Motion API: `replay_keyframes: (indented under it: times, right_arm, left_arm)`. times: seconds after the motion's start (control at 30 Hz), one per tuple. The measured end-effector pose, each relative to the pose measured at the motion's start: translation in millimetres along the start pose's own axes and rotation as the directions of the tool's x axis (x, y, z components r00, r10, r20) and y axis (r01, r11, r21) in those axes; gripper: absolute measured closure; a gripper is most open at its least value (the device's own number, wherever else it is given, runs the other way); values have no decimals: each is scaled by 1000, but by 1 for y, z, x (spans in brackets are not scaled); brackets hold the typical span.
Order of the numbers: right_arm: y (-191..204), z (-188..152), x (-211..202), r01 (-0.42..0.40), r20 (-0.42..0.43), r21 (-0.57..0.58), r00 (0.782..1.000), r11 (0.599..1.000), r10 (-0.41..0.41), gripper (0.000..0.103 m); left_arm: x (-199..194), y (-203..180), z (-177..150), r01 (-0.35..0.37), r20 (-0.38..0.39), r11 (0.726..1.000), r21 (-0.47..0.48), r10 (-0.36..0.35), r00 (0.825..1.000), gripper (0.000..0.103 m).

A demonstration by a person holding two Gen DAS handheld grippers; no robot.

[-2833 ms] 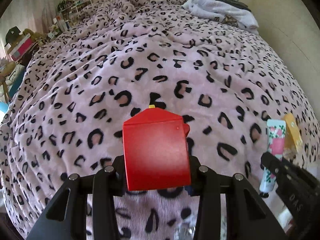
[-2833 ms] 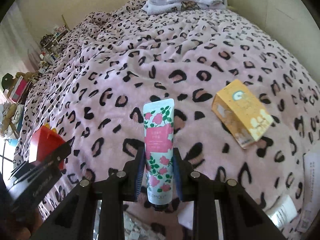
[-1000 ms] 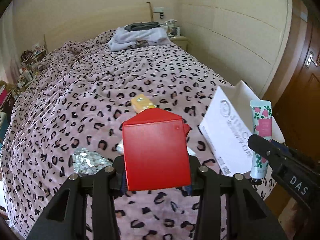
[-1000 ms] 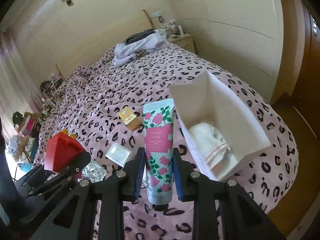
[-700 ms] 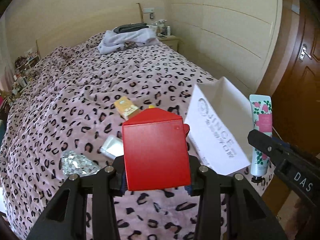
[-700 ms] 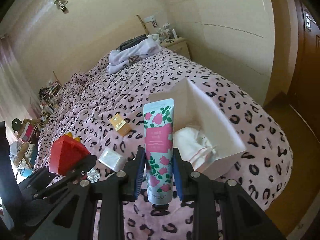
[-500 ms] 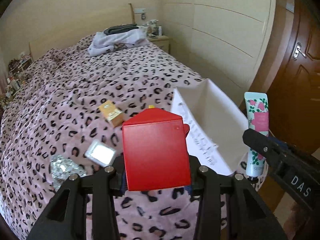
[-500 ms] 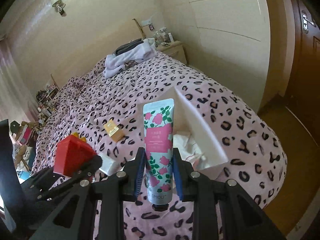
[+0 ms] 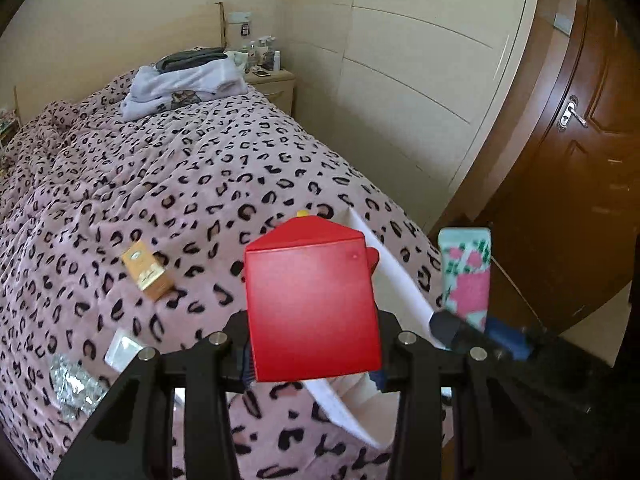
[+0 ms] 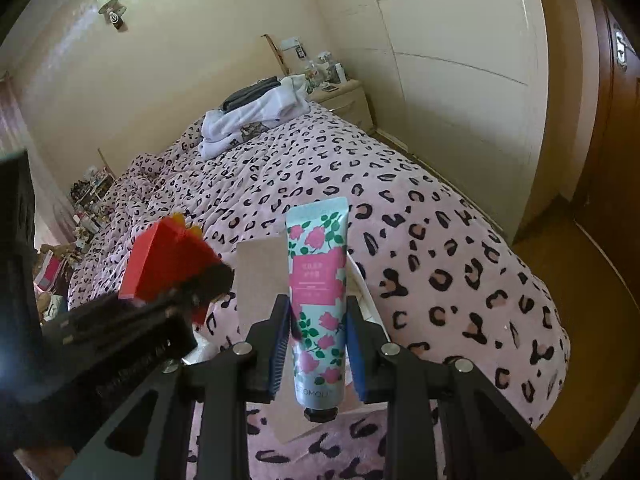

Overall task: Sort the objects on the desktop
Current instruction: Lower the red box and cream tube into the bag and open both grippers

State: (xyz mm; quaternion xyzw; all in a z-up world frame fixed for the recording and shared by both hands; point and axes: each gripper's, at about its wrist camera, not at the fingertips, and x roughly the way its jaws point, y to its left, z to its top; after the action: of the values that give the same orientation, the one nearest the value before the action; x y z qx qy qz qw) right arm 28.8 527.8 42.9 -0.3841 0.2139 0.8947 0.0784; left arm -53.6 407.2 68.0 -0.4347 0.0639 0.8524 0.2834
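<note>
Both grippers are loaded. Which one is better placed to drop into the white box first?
Right, probably. The right gripper holds the flowered tube directly in front of the white box opening. The left gripper with the red box sits toward the white box's left wall, more off-centre.

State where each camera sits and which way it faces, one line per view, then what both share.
Left wrist: on the left tool, looking down its fingers across the bed toward the door; its own fingers clamp a red box.
Right wrist: on the right tool, facing the headboard wall; its fingers clamp a floral tube.
Shared: bed, white box, folded clothes, and each other's tool and load.
</note>
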Motion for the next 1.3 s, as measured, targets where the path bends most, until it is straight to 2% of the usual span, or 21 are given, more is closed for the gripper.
replay_keyframes:
  times: [0.5, 0.77, 0.9, 1.3]
  right_arm:
    - [-17, -15, 29, 6, -49, 4, 999, 1000, -5, 76]
    - [-11, -19, 49, 1, -74, -18, 997, 1000, -3, 76]
    - [-11, -22, 56, 10, -87, -21, 996, 1000, -12, 76]
    - [-10, -21, 52, 34, -72, -29, 997, 999, -36, 76]
  left_arm:
    - [63, -12, 3, -23, -76, 999, 33, 25, 997, 61]
    - [89, -9, -1, -17, -112, 999, 43, 21, 993, 61]
    - [95, -10, -5, -36, -110, 997, 64, 43, 993, 61]
    - [93, -11, -5, -39, -113, 996, 84, 48, 992, 60]
